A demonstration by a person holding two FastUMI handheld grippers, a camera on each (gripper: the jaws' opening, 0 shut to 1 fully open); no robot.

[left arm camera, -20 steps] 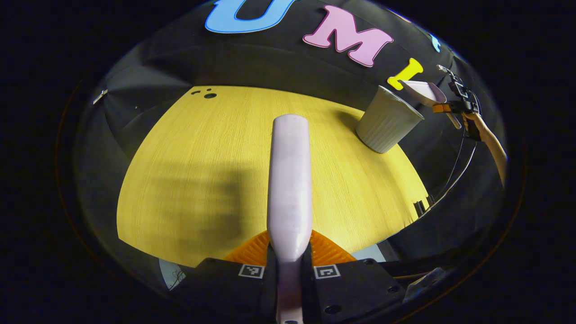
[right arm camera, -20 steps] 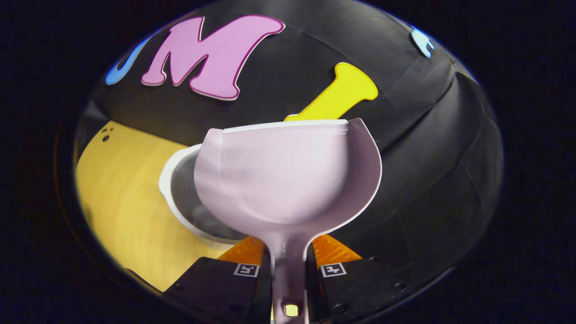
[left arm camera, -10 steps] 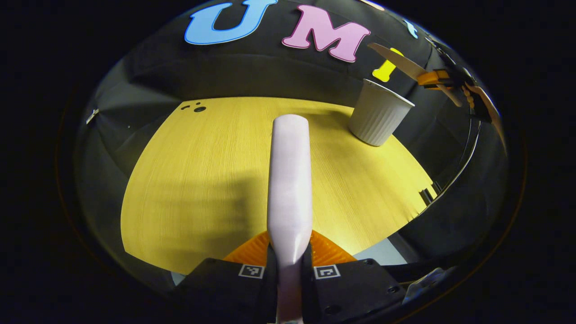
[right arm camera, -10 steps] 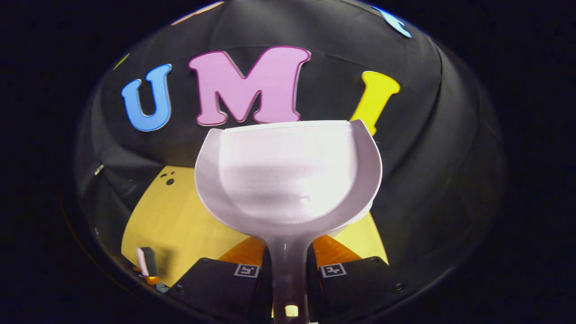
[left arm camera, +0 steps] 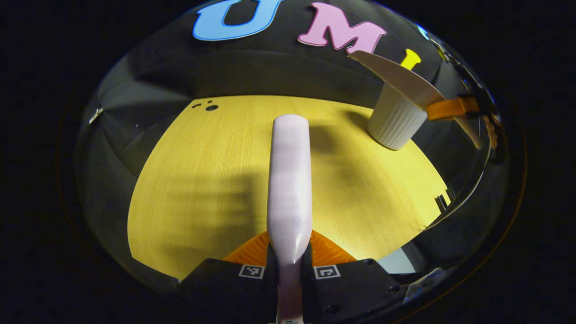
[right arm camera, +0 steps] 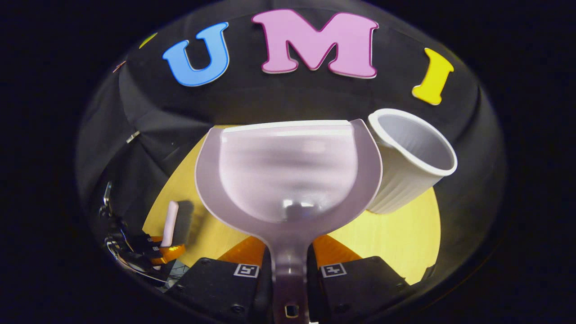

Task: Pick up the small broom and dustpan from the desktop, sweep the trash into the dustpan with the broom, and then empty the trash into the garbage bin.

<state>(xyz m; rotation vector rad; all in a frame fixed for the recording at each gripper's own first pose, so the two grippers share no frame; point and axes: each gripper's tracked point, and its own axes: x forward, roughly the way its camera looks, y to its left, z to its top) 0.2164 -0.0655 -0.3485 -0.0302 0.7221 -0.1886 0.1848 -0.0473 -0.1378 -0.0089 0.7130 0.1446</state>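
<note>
1. Left gripper view: the left gripper (left arm camera: pixel 289 265) is clenched on the small broom (left arm camera: pixel 290 180), both fingers pressing the sides of its pale handle at the bottom of the view.
2. The broom points straight ahead over the yellow wooden desktop (left arm camera: pixel 202 180), held above it; its shadow falls on the wood to the left.
3. Far right on the desktop stands the garbage bin (left arm camera: pixel 396 123), a pale ribbed cup-shaped bin, upright near the desk's back edge.
4. The dustpan (left arm camera: pixel 400 78) hangs in the air in front of the bin's top, hiding the rim, seen edge-on and tilted; the right gripper (left arm camera: pixel 452 109) holds its handle at the far right edge, with part of a hand (left arm camera: pixel 490 130) behind it.
5. Small dark holes (left arm camera: pixel 207 106) mark the desktop's far left corner.
6. Right gripper view: the right gripper (right arm camera: pixel 290 270) is clamped on the dustpan (right arm camera: pixel 288 175) by its narrow handle, a finger on each side.
7. The pan's scoop faces the camera, and its inside looks bare; a small blurred patch near the neck cannot be told apart from a reflection.
8. The garbage bin (right arm camera: pixel 411 159) sits just to the right of the pan, its open mouth leaning toward the camera, its base on the desktop (right arm camera: pixel 396 238); the pan's right rim overlaps its left side.
9. At lower left the broom (right arm camera: pixel 170 222) stands up from the left gripper (right arm camera: pixel 162 252), well apart from the pan.
</note>
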